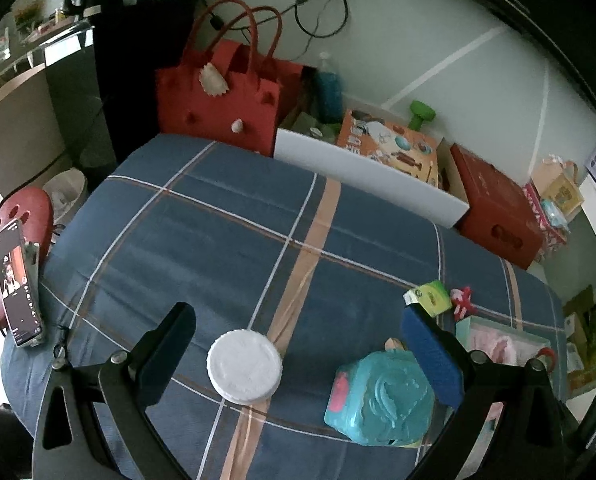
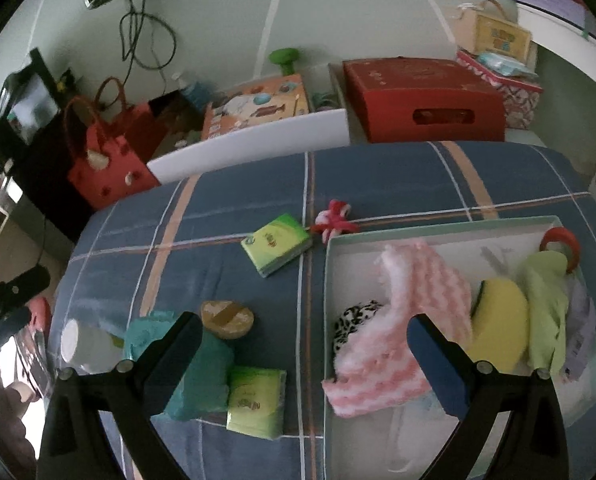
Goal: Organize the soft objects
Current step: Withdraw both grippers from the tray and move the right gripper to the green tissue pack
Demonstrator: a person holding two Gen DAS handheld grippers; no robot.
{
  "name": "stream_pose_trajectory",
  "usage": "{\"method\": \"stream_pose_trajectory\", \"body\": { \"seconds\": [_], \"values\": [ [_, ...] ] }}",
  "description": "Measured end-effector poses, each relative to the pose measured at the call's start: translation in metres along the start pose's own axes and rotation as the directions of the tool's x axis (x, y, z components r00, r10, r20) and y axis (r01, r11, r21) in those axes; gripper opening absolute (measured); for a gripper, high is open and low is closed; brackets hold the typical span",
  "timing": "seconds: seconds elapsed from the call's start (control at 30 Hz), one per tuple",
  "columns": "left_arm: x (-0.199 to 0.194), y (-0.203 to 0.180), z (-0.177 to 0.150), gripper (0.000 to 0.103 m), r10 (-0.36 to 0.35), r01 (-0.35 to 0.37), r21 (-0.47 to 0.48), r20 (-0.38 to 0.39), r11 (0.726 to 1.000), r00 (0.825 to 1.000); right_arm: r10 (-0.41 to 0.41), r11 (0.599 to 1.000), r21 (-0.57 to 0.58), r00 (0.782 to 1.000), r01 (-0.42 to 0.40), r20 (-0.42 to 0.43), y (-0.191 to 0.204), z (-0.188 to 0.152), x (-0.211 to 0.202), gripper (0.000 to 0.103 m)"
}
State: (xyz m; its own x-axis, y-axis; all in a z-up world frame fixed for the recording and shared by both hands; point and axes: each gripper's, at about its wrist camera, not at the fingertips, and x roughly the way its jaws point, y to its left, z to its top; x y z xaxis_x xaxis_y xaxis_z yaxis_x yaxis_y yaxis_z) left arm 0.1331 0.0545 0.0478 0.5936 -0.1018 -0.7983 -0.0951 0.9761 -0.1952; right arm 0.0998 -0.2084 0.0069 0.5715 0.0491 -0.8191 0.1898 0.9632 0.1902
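My left gripper (image 1: 298, 360) is open and empty above the blue plaid cloth (image 1: 238, 240). A white round lid-like disc (image 1: 244, 366) lies between its fingers, a teal soft toy (image 1: 379, 398) by its right finger. My right gripper (image 2: 303, 360) is open and empty over the left edge of a pale green box (image 2: 437, 227). In the box lie a pink fluffy cloth (image 2: 393, 344), a spotted piece (image 2: 355, 318), a yellow sponge (image 2: 497, 326) and a green cloth (image 2: 547, 300). On the cloth lie two green tissue packs (image 2: 278, 250) (image 2: 254, 402), the teal toy (image 2: 202, 376) and a red knot toy (image 2: 333, 218).
A tan round object (image 2: 226, 319) lies by the teal toy. A phone (image 1: 18, 284) leans at the table's left edge. A red felt bag (image 1: 218, 96), a white board (image 1: 369, 176), a red box (image 1: 497, 216) and toy boxes stand behind the table.
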Motion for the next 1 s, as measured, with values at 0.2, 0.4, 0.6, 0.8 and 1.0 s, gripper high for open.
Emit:
{"method": "stream_pose_trajectory", "body": {
  "seconds": [0.2,0.4,0.6,0.8,1.0],
  "values": [
    [-0.002,-0.002,-0.002,0.102,-0.02,0.02,0.002,-0.006,1.0,1.0,-0.051,0.998,-0.046,0.998,0.05,-0.033,-0.002,-0.011,0.003,0.103],
    [-0.006,-0.001,-0.014,0.102,-0.017,0.017,0.025,-0.026,1.0,1.0,-0.059,0.997,-0.062,0.996,0.055,-0.06,-0.001,-0.027,0.005,0.103],
    [-0.004,0.015,-0.033,0.102,-0.002,0.002,0.009,-0.062,1.0,0.998,-0.04,0.995,-0.092,0.996,0.033,-0.077,0.011,-0.049,0.003,0.103],
    [-0.002,0.03,-0.053,0.102,0.021,-0.02,0.004,-0.088,1.0,0.996,-0.036,0.993,-0.118,0.993,0.022,-0.114,0.021,-0.072,0.008,0.103],
    [0.006,0.039,-0.071,0.102,0.04,-0.037,0.021,-0.134,0.999,0.99,-0.038,0.987,-0.157,0.989,0.016,-0.141,0.034,-0.086,0.014,0.103]
  ]
}}
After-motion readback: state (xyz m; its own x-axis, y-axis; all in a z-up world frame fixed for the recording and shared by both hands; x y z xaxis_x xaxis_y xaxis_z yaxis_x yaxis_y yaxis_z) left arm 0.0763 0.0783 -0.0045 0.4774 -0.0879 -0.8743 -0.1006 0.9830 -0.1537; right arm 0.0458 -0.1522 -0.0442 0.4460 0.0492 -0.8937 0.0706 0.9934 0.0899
